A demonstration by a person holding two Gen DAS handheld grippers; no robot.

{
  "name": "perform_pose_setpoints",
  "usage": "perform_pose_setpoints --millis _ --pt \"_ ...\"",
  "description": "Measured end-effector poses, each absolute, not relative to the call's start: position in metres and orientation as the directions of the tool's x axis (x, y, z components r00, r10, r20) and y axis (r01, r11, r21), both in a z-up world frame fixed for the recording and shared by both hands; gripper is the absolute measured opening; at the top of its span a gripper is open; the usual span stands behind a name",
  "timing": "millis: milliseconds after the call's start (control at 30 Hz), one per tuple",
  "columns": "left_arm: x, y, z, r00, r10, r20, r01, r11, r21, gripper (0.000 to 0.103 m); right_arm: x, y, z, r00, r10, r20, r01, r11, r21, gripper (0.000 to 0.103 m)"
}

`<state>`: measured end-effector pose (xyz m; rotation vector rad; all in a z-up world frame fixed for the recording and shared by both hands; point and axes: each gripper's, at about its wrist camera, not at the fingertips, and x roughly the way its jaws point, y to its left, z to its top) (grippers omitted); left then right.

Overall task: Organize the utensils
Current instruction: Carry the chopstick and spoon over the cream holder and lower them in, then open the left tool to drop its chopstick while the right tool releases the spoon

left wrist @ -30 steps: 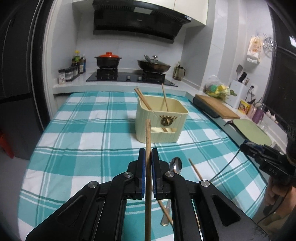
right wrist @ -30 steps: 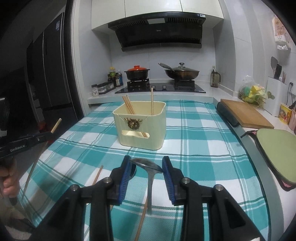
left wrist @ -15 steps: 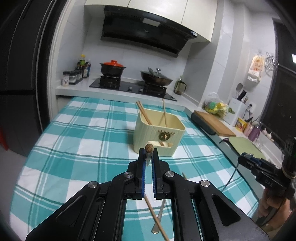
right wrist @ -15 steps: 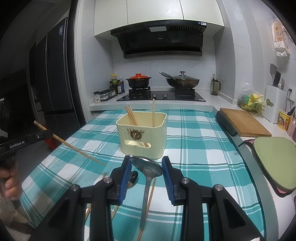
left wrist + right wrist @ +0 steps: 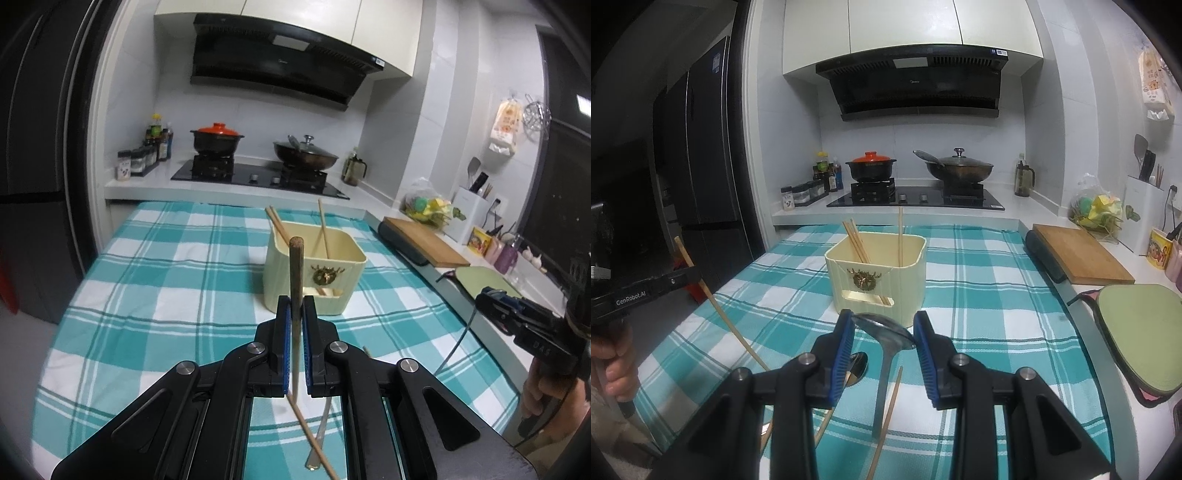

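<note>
Your left gripper (image 5: 295,310) is clamped on a single wooden chopstick (image 5: 295,295), gripped partway along the shaft so that the blunt end rises above the pads and the thin end trails down toward the cloth. This grip appears chosen to let you tip the chopstick into the bin end first.

Your right gripper (image 5: 882,343) holds a metal spoon (image 5: 886,334); the blue pads (image 5: 842,350) press on the edges of the bowl, with the handle hanging down and back. The jaws stand only as far apart as the bowl is wide.

The cream utensil bin (image 5: 877,273) stands ahead of both grippers on the teal checked tablecloth (image 5: 166,295). Three chopsticks already lean inside it, two against the left wall and one upright at the right.

Still lying on the cloth below the grippers: a second spoon (image 5: 857,367) and loose chopsticks (image 5: 886,417).

Obstructions: the leaning chopsticks project above the rim and could deflect an incoming utensil. The two grippers work close together, so enter the bin one at a time. The cutting board (image 5: 1078,254) and the green mat (image 5: 1141,332) at the right lie well clear.
</note>
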<state>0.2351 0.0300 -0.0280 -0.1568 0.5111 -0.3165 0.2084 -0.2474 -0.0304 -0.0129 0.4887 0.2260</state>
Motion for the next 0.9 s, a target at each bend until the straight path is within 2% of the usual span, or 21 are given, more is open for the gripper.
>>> perform_pose_setpoints --millis 300,433,533,733,900 --pt "0.281 0.027 0.044 0.852 -0.359 -0.381 0.301 0.931 -0.205 0.004 0.258 -0.246 0.017 0.847 0.277 -0.455 -0.285 0.957 0.052 0.033" --pt "0.314 0.015 0.082 0.874 -0.364 -0.322 0.322 0.930 -0.177 0.004 0.297 -0.245 0.049 0.850 0.306 -0.429 -0.306 0.949 0.073 0.034" --pt "0.346 0.004 0.095 0.871 -0.378 -0.314 0.332 0.924 -0.190 0.004 0.330 -0.241 0.071 0.864 0.313 -0.394 -0.313 0.947 0.065 0.033" --pt "0.412 -0.023 0.080 0.854 -0.353 -0.383 0.297 0.934 -0.198 0.004 0.396 -0.237 0.072 0.876 0.304 -0.376 -0.304 0.951 0.061 0.034" --pt "0.460 -0.042 0.034 0.797 -0.324 -0.510 0.257 0.946 -0.200 0.004 0.446 -0.233 0.033 0.834 0.316 -0.452 -0.311 0.946 0.086 0.033"
